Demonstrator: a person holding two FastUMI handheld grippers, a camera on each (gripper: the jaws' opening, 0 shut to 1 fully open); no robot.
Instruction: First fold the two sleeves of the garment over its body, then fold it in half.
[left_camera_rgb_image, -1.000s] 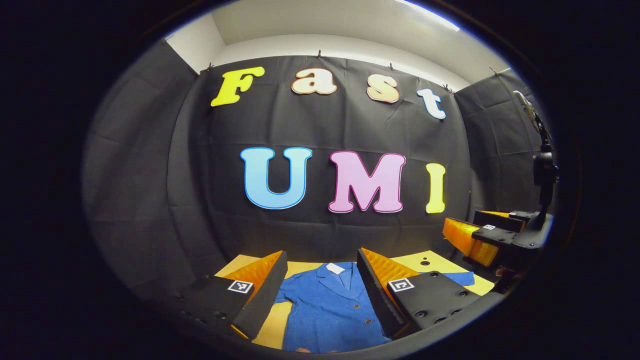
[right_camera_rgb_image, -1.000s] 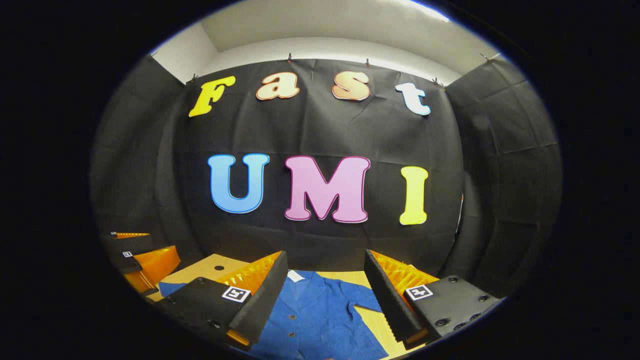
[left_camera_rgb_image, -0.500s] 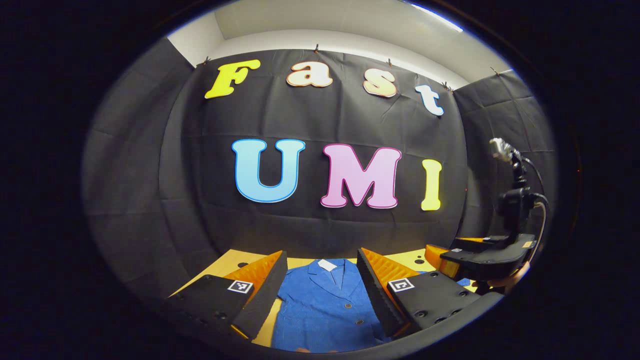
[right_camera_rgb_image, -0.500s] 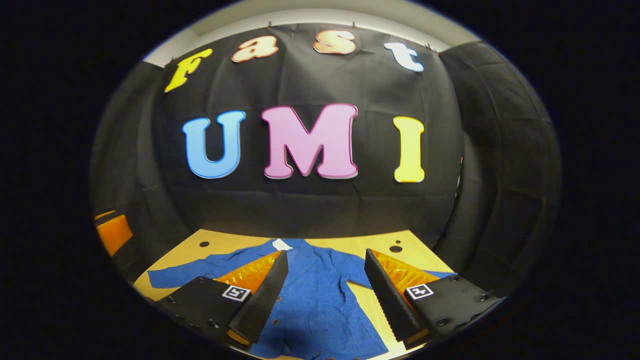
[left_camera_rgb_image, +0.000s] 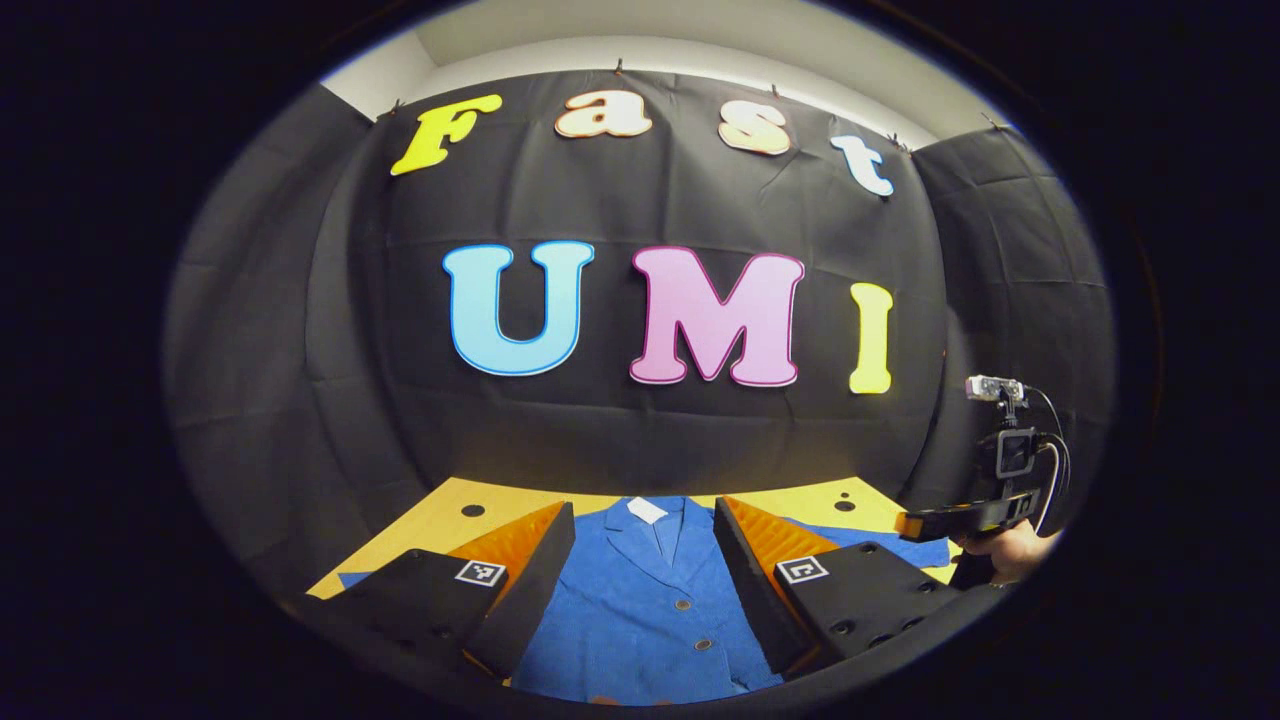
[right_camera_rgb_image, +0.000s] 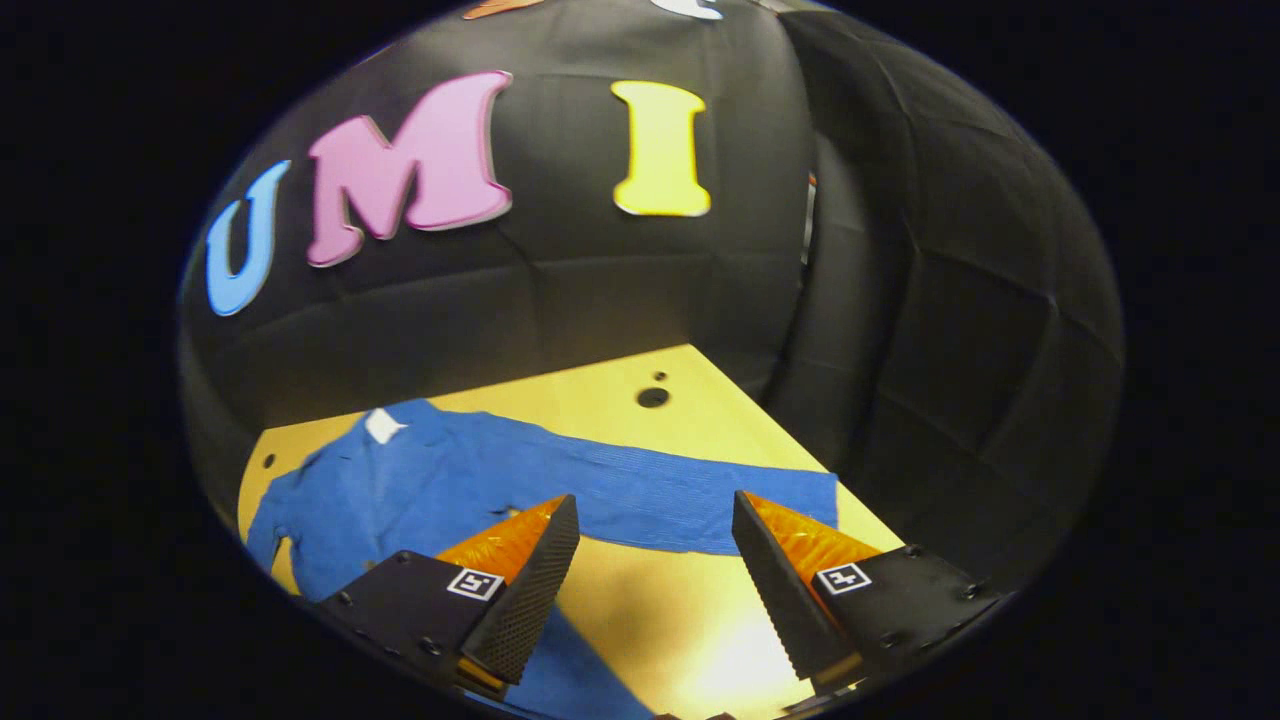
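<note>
1. This is a recording booth, more a lab set-up than a home: black cloth (left_camera_rgb_image: 300, 330) hangs as its walls, pinned along the top edge below a plain pale ceiling (left_camera_rgb_image: 700, 40).
2. A bare yellow wooden surface (right_camera_rgb_image: 600, 395) with round holes drilled in it fills the floor of the booth.
3. A hand-held rig (left_camera_rgb_image: 1000, 480) with a small camera and cable on top, held by a hand (left_camera_rgb_image: 1015, 555), points to staged data capture.

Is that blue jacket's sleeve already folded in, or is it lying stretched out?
Stretched out. In the right gripper view the blue jacket's long sleeve lies flat across the yellow wooden table, away from the body.
</note>
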